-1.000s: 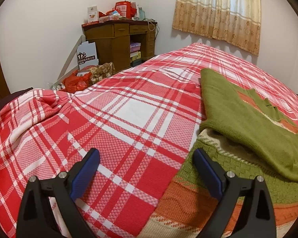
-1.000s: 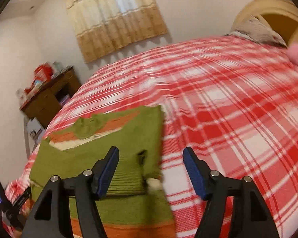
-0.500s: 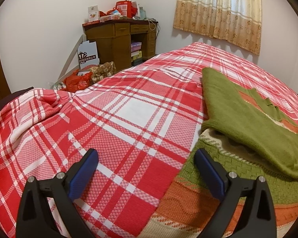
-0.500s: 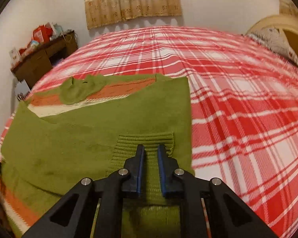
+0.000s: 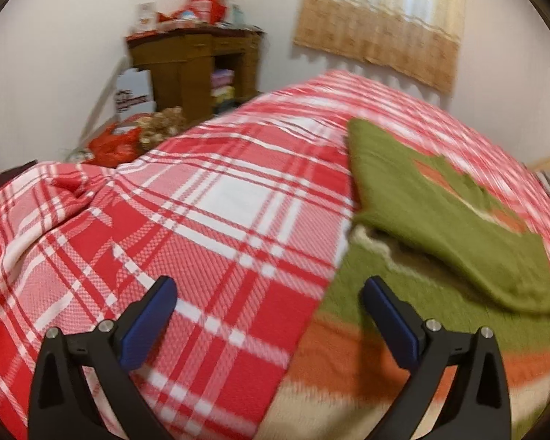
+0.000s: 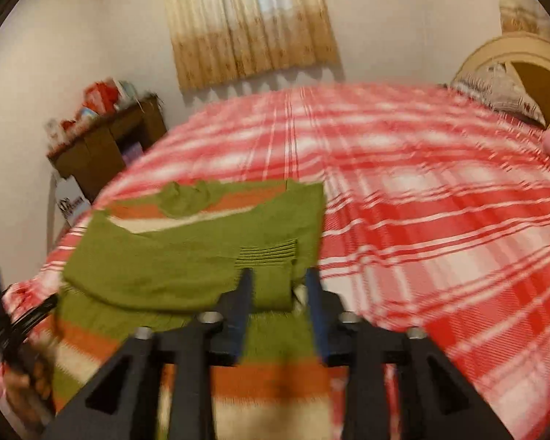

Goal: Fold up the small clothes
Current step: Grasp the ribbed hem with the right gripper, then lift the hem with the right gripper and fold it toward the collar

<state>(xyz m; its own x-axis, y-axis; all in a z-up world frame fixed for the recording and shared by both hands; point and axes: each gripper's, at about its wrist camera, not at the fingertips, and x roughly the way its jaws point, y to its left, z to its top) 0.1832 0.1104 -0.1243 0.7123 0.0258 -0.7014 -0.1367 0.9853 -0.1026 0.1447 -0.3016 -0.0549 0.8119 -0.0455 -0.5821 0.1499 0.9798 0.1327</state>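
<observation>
My right gripper (image 6: 278, 282) has just been opening, nothing pinched, above the sweater (image 6: 187, 264) on the bed (image 6: 440, 201); my left gripper (image 5: 267, 293) is spread beside it (box lettering unreadable).

We hold two matching tools. Our left tool (image 5: 267, 302) has black, angular arms with triangular cut-outs, silver screw heads near the finger roots, and flat blue pads (image 5: 148, 324) on the inner faces of the fingers. Our right tool (image 6: 279, 286) has the same black frame, round silver screws and dark blue pads (image 6: 313, 308), blurred here.
</observation>
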